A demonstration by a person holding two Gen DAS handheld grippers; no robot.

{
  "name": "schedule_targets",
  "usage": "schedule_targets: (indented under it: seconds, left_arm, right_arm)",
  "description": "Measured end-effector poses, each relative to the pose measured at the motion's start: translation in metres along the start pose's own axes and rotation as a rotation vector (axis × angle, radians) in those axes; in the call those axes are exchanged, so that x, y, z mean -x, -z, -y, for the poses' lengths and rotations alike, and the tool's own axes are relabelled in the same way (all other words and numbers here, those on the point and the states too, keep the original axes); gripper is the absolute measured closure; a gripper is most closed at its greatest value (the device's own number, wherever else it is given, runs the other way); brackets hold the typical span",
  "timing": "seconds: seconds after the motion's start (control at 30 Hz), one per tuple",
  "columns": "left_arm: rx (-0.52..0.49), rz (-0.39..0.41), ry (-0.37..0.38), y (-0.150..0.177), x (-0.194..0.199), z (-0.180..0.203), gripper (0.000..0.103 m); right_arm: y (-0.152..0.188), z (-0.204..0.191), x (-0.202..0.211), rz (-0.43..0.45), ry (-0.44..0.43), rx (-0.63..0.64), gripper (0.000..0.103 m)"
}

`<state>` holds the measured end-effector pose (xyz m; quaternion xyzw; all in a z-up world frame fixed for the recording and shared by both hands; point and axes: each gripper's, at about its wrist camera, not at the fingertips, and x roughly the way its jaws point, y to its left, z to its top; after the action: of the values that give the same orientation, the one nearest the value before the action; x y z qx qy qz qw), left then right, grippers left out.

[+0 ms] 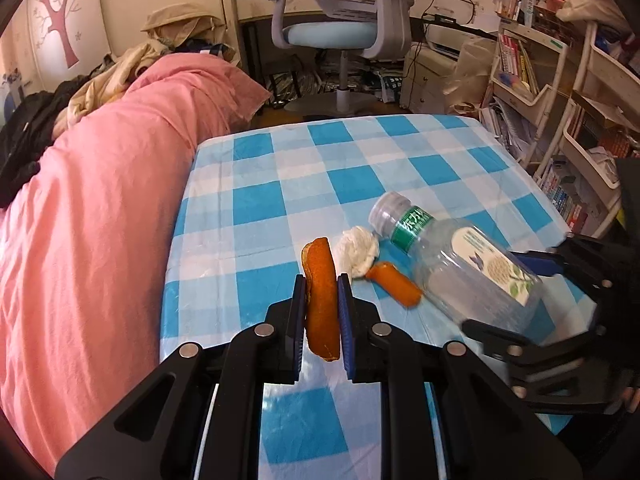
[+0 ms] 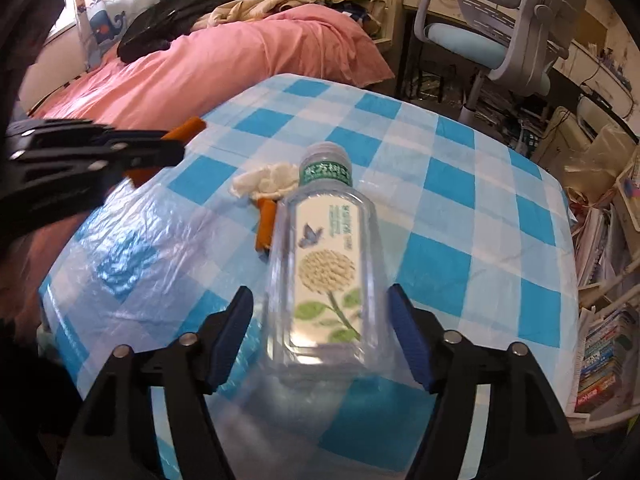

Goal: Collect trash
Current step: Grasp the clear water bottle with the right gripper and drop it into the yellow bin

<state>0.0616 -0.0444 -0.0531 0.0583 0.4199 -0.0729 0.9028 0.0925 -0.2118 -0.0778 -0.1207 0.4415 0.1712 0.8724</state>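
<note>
My left gripper [image 1: 322,300] is shut on a strip of orange peel [image 1: 320,276], held upright above the blue-and-white checked tablecloth [image 1: 260,184]. On the cloth lie a crumpled white tissue [image 1: 357,250], a second orange peel [image 1: 394,282] and a clear plastic bottle [image 1: 452,256] on its side, with a green neck label. In the right wrist view my right gripper [image 2: 320,312] is open and straddles the bottle [image 2: 324,248] near its base, a small gap at each pad. The tissue [image 2: 268,180] and the peel [image 2: 266,224] lie to the bottle's left. The left gripper [image 2: 160,148] hovers at far left.
Crinkled clear plastic film [image 2: 152,240] covers the table's near left part. A bed with a pink quilt [image 1: 100,200] borders the table's left side. A swivel chair [image 1: 340,32] stands beyond the far edge, and crowded bookshelves [image 1: 560,120] line the right.
</note>
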Motion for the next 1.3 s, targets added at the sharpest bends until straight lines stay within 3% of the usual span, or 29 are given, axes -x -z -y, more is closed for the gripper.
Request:
schedule_targets:
  seconds: [0.03, 0.07, 0.3, 0.7, 0.93, 1.3]
  left_arm:
    - [-0.009, 0.008, -0.008, 0.003, 0.006, 0.000, 0.088]
    - [-0.014, 0.015, -0.015, 0.005, 0.010, 0.000, 0.088]
    - [-0.021, 0.066, -0.031, 0.016, 0.040, -0.001, 0.088]
    - [0.042, 0.108, -0.009, 0.052, 0.083, -0.008, 0.088]
    - [0.131, 0.129, -0.013, 0.075, 0.107, -0.033, 0.088]
    - [0.189, 0.149, -0.028, 0.110, 0.137, -0.044, 0.088]
  right_arm:
    - [0.000, -0.003, -0.001, 0.003, 0.003, 0.001, 0.046]
    - [0.000, -0.004, -0.002, -0.001, 0.007, -0.003, 0.048]
    - [0.011, 0.001, 0.023, 0.058, -0.033, -0.105, 0.049]
    - [0.046, -0.019, 0.093, 0.231, -0.280, -0.248, 0.049]
    - [0.079, -0.056, 0.107, 0.210, -0.348, -0.198, 0.049]
    - [0.123, -0.111, 0.104, 0.104, -0.443, -0.084, 0.049]
